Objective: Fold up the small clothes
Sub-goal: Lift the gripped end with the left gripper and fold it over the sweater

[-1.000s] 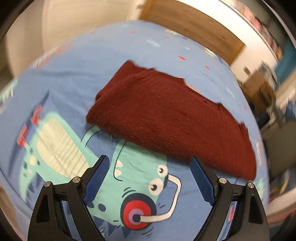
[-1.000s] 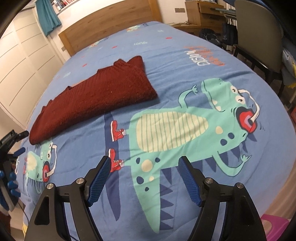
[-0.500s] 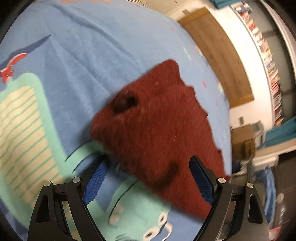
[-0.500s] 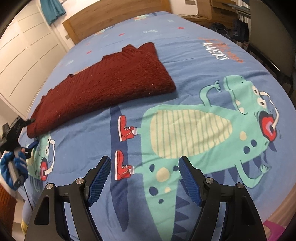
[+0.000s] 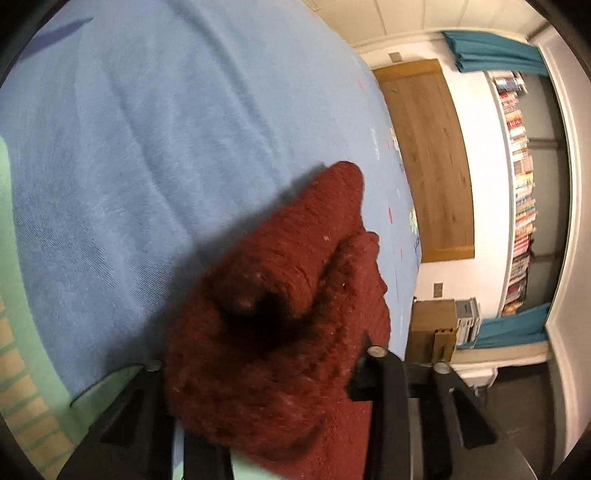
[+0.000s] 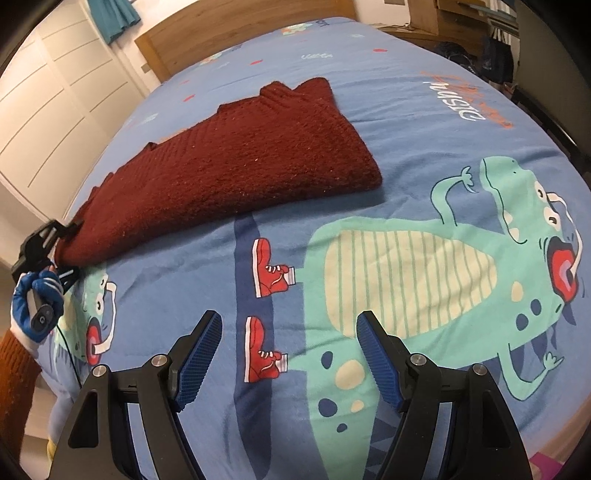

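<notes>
Now the left gripper (image 5: 266,398) has pushed in from hovering short of the dark red knit sweater (image 6: 229,162) a second ago, so that one narrow end of it bunches up between the fingers; their pads are buried in wool, and whether they have clamped yet cannot be told. That looks like the start of the next fold. The right gripper (image 6: 290,354) keeps its fingers apart and empty over the near edge of the bed cover (image 6: 424,122). Farther off, the sweater lies folded lengthwise across the cover's middle, reaching towards the wooden headboard (image 6: 236,33).
</notes>
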